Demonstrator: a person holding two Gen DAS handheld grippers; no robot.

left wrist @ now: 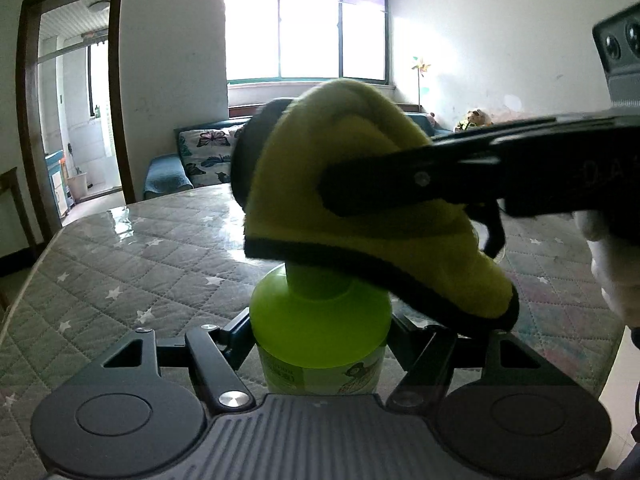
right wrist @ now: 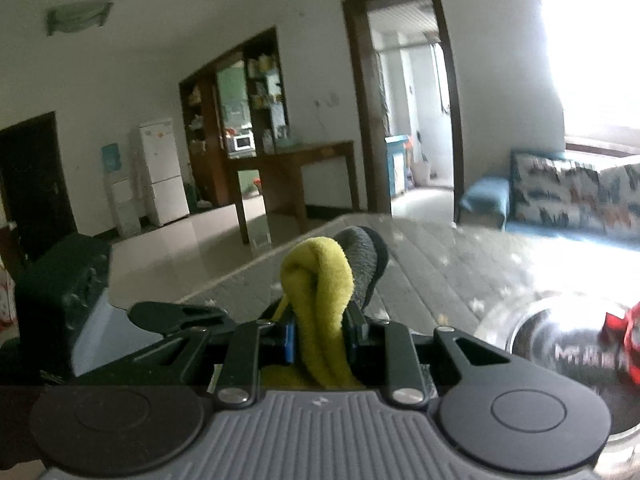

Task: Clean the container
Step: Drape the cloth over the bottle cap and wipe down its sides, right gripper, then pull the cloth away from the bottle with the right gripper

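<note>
In the left wrist view my left gripper (left wrist: 320,336) is shut on a bright green container (left wrist: 320,320) with a printed label, held upright above the table. A yellow cloth with a dark edge (left wrist: 360,208) lies over the container's top. My right gripper (left wrist: 340,188) comes in from the right and is shut on that cloth. In the right wrist view the right gripper (right wrist: 320,340) pinches the folded yellow cloth (right wrist: 320,288) between its blue-padded fingers; the cloth's grey side shows behind. The container is hidden there.
A table with a quilted star-patterned cover (left wrist: 120,264) under glass lies below. A steel bowl (right wrist: 560,344) with something red (right wrist: 624,332) sits at the right. A sofa (left wrist: 200,156), a doorway (left wrist: 76,112) and a fridge (right wrist: 160,172) stand beyond.
</note>
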